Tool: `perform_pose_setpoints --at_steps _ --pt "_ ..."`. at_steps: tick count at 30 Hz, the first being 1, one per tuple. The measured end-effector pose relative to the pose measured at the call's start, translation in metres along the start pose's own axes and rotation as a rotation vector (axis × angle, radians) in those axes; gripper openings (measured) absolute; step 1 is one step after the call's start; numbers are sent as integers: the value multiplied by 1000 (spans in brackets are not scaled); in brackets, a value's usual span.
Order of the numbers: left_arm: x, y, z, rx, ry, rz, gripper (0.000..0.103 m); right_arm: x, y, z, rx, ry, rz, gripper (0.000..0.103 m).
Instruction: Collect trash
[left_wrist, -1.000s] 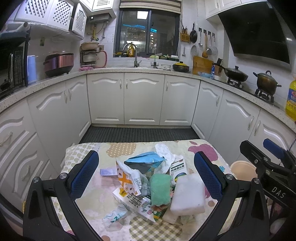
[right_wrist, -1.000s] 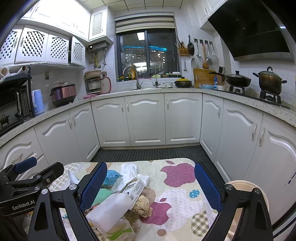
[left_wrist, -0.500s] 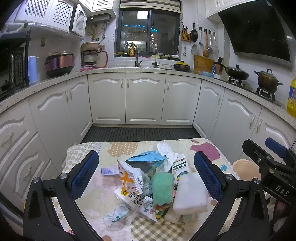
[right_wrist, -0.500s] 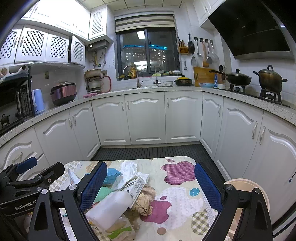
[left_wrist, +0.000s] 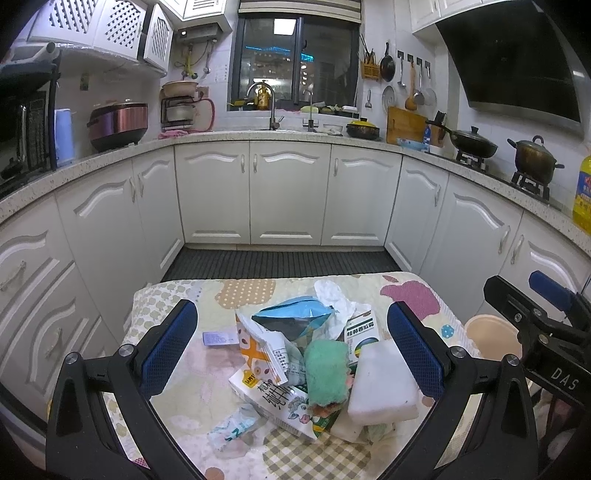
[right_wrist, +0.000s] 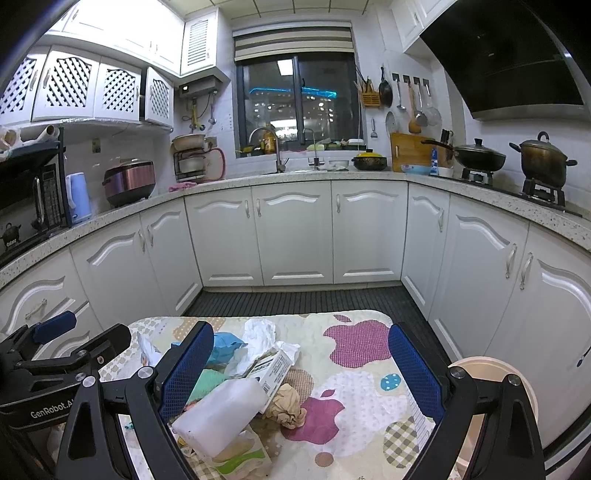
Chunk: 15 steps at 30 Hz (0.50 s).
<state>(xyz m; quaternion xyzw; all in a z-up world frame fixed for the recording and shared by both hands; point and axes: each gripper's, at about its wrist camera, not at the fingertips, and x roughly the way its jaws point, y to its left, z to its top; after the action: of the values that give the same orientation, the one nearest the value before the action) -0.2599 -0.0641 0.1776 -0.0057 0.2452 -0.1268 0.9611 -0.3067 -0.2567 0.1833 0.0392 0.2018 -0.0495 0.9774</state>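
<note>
Both grippers, left (left_wrist: 293, 354) and right (right_wrist: 301, 369), fingers spread and empty over trash pile (left_wrist: 314, 362); loose stacking risks pieces sliding off bench (right_wrist: 354, 373).

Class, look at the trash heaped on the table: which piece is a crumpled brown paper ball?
The brown paper wad at the heap's right edge, beside the white plastic bottle; the other crumpled paper is white.

readable text on the rigs and trash

"das" is on the right gripper (left_wrist: 561, 380) body; "genrobot.a…" on the left gripper (right_wrist: 51, 404) body; chinese characters on the green-white box (left_wrist: 360, 332), unreadable.
</note>
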Motion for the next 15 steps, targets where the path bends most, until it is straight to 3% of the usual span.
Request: perform_pose_setpoints --at_steps 15 --pt "8 5 -6 -11 36 4 102 6 4 -6 -14 32 13 94"
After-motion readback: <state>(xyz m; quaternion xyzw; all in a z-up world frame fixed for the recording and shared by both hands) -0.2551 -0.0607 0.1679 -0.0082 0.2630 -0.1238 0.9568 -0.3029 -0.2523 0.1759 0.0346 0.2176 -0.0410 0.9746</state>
